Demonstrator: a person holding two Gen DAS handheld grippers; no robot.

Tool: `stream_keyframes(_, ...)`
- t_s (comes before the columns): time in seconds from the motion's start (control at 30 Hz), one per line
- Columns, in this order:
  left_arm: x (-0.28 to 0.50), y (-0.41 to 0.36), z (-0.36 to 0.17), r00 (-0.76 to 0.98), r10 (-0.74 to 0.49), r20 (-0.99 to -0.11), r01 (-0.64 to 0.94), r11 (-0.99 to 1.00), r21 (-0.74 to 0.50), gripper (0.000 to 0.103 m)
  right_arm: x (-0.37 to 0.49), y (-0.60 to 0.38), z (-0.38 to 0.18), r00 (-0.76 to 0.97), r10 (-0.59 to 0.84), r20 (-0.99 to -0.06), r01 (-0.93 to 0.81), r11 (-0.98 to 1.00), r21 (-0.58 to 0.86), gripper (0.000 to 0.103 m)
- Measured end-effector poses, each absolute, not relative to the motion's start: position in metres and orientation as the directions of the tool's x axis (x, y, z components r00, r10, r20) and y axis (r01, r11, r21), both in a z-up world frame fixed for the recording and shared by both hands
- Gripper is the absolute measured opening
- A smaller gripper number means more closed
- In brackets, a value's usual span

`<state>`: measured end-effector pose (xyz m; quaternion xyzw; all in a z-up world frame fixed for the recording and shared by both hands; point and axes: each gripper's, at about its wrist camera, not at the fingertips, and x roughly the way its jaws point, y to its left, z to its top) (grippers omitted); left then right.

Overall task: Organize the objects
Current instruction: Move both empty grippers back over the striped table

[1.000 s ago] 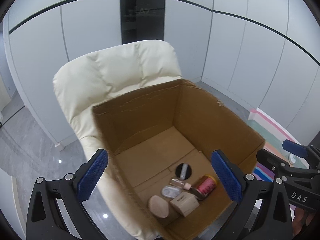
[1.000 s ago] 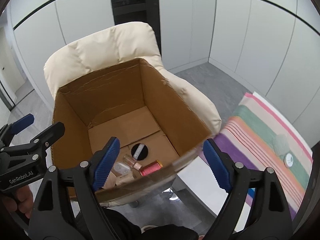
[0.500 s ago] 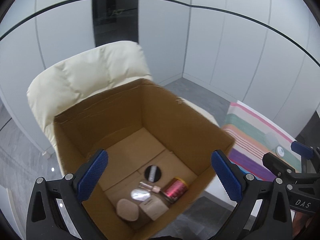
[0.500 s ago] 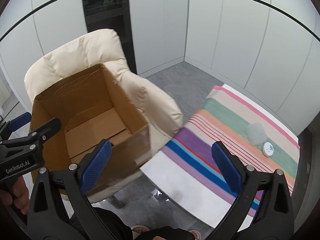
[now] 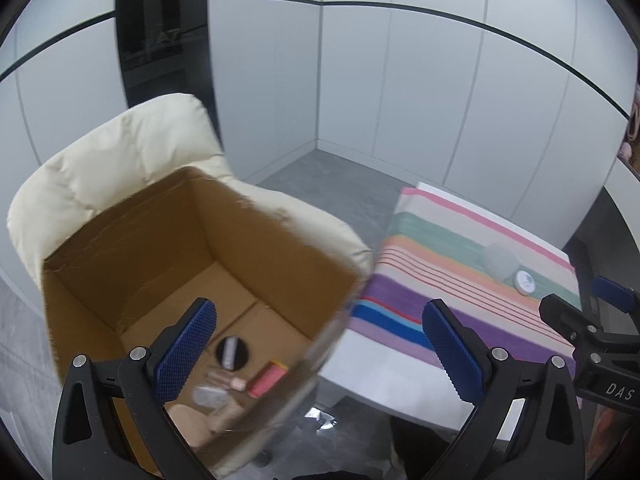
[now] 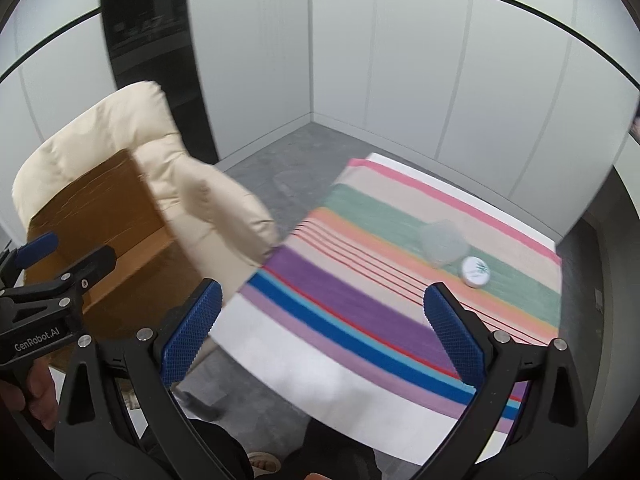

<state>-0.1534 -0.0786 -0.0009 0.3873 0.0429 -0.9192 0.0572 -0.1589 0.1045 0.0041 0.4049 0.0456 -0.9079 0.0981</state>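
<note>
Right of frame, on striped cloth: small white jar, clear lid touching it. Jar likely light, hard, smooth; pinch across sides. Right gripper just opening, fingers wide, empty. Left gripper wide, empty.

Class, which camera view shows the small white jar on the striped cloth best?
Right wrist: the jar lies nearer, larger, its lid print visible. Left wrist shows the same jar smaller, near the frame's right side.
</note>
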Motion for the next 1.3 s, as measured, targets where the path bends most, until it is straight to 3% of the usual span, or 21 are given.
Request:
stream_keyframes(0.77, -0.181, 0.043, -0.017, -0.667, 0.086, -0.74, -0.082, -0.996, -0.042, 0.103, -0.159, 0.249, -0.01, -0.639, 0.012, -0.769, -0.01, -1.0, -0.007, 0.103)
stream_keyframes(1.03, -0.218, 0.08, -0.05, -0.627, 0.073, -0.776, -0.122, -0.993, 0.005, 0.103, -0.18, 0.287, -0.041, -0.628, 0.068, -0.775, -0.058, -0.997, -0.041, 0.103)
stream_keyframes(1.3, -0.268, 0.117, -0.112, -0.594, 0.078, -0.801, -0.161, -0.987, 0.023, 0.103, -0.221, 0.326, -0.106, -0.554, 0.077, -0.829, -0.1, -0.995, -0.026, 0.103)
